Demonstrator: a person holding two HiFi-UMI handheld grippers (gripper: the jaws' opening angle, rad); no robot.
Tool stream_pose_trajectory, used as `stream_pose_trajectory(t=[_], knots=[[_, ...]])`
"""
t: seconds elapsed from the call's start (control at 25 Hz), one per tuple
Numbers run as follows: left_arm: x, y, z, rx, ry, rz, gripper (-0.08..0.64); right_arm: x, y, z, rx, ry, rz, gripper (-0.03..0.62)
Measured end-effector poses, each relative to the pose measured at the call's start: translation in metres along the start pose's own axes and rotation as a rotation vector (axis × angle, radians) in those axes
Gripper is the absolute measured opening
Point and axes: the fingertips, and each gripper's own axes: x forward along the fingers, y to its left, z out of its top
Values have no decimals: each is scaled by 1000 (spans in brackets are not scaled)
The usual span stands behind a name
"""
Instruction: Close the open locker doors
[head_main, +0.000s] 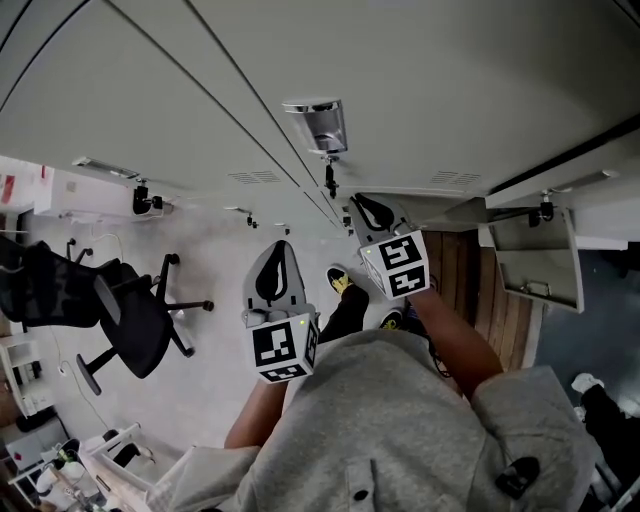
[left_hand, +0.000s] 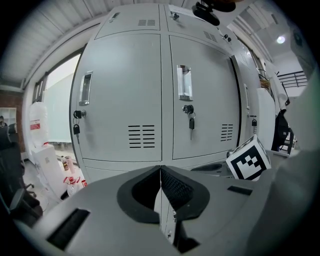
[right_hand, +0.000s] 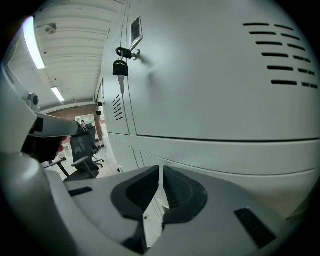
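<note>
The left tongs (left_hand: 160, 168) are pressed together and empty, facing two closed locker doors (left_hand: 125, 95) straight ahead. The right tongs (right_hand: 161, 168) stand nearly together with a thin slit between them and nothing in it, close to a shut door with a key (right_hand: 120, 67) up to their left. The open locker door (head_main: 535, 262) hangs further right, apart from both.

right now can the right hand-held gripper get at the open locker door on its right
Probably yes: the open door swings out just to the right of the right hand-held gripper, and nothing shows between them.
</note>
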Motion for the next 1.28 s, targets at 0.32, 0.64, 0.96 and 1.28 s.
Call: stream_pose_trajectory(t=[0.32,0.64,0.96,1.28], knots=[[-4,-17,3,11,-18,-21,12,-37,-6,1,-24,-23,12,35],[-16,-84,-1,41,-32,-167,12,-164,-53,-1,-53,-82,-140,35],[-40,-164,-7,77,-52,-298,12,-311,-95,-5,-69,-140,-371,37],[-64,-233,-13,129,-53,-406,11,-402,-117,-47,-9,-131,-520,37]])
